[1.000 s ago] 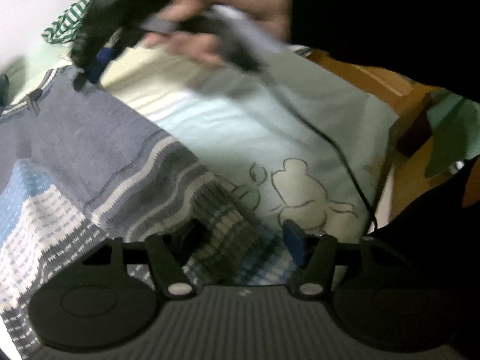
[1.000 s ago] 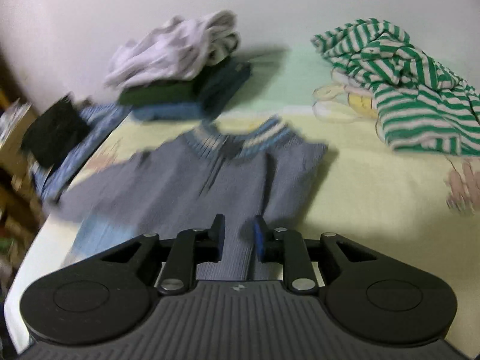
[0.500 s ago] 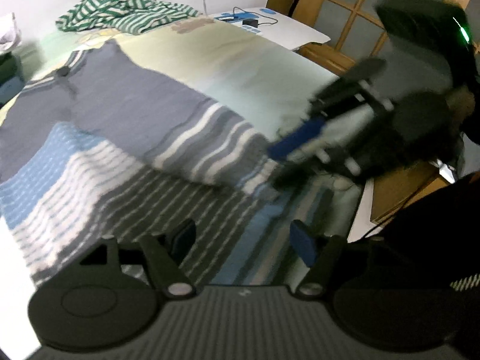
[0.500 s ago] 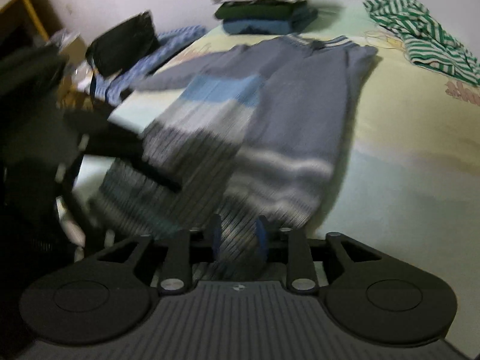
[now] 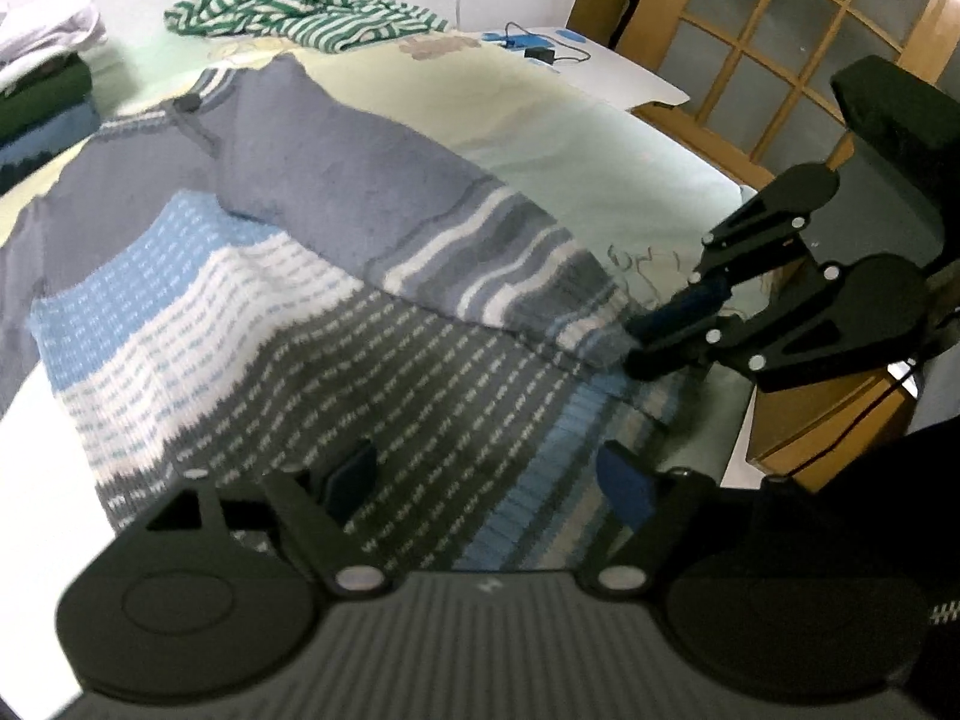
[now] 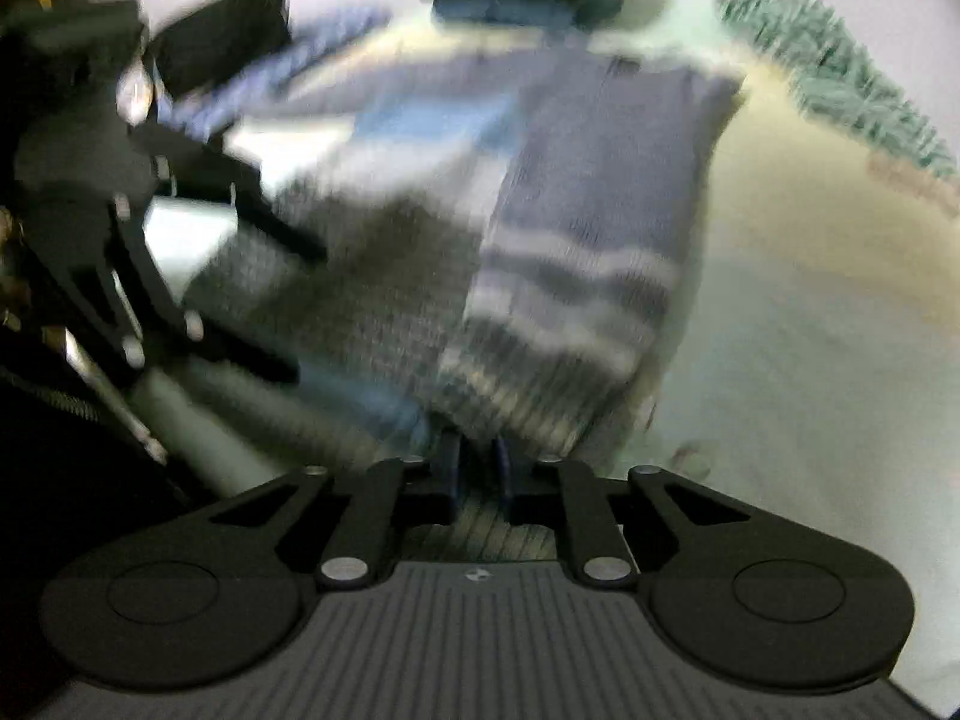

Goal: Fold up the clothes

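Pinching sweater [image 5: 372,276] cuff, right gripper [image 6: 477,468] lower; blurrier

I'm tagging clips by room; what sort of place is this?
Likely a bedroom: a sweater lies on a bed's printed sheet, folded clothes are stacked behind, and a wooden glazed door stands nearby.

A pale bedsheet [image 5: 570,138] with faint cartoon prints covers the bed. At far right stands a wooden lattice door [image 5: 780,42]. Just in front of it a white table [image 5: 612,69] carries a small black charger [image 5: 536,54] with its cable and some blue items.
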Available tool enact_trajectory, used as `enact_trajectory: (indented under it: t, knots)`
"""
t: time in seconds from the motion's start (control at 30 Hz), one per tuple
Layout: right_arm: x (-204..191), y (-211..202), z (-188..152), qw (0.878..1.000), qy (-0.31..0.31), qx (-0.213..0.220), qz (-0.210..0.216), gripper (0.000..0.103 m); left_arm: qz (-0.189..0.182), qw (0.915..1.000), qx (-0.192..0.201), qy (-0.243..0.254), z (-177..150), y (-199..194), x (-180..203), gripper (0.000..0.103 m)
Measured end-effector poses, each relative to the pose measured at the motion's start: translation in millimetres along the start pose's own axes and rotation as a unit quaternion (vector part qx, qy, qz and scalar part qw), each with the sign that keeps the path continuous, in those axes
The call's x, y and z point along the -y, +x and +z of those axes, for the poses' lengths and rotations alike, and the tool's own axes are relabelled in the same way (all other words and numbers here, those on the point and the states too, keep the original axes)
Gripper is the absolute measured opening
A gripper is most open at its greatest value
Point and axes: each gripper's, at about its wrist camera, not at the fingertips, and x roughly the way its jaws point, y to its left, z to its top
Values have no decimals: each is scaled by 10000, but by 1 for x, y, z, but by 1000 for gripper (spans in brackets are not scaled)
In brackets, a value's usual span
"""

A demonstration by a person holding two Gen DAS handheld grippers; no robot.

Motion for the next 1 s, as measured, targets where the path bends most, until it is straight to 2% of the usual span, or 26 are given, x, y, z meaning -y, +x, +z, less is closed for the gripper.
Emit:
enact_trajectory:
  t: [0.1, 0.2, 0.27, 0.4, 0.47, 0.57, 0.63, 0.73, 0.83, 0.9, 1.0]
  knots:
    - [-1, -4, 5, 9999, -108, -106, 15, 20, 24, 10000, 27, -30, -4, -1, -1, 81]
    - [14, -28, 18, 9977, 313, 498, 346, 20, 80, 9999, -8, -120, -7, 0, 0, 81]
    - [26, -27, 26, 9954, 527, 698, 394, 20, 185, 9997, -90, -165, -11, 3, 3, 79]
    - [35, 10, 31, 9978, 521, 402, 113, 18, 571, 9978, -172, -279, -22, 3, 10, 78]
    - [36, 18, 24, 9984, 464, 191, 266, 18, 615, 9960, -110, -646, -27, -4, 4, 78]
    - [30, 12, 20, 9987, -111, 84, 480, 19, 782, 9912, -138, -1060, -31, -8, -3, 81]
    - [35, 11, 32, 9977, -257, 52, 629, 18, 943, 9894, -198, -1082, -27, -6, 3, 81]
    - [45, 14, 62, 9955, -207, 558, 731, 18, 1163, 9875, -196, -1049, -13, 1, 12, 82]
    - [42, 40, 95, 9939, -473, 865, 497, 18, 1391, 9836, -203, -1128, -4, 11, 16, 85]
    - [43, 60, 110, 9943, -465, 869, 396, 18, 1527, 9799, -139, -1279, -4, 10, 12, 85]
    - [49, 84, 119, 9945, -405, 830, 504, 17, 1718, 9728, 2, -1551, -6, 5, 1, 89]
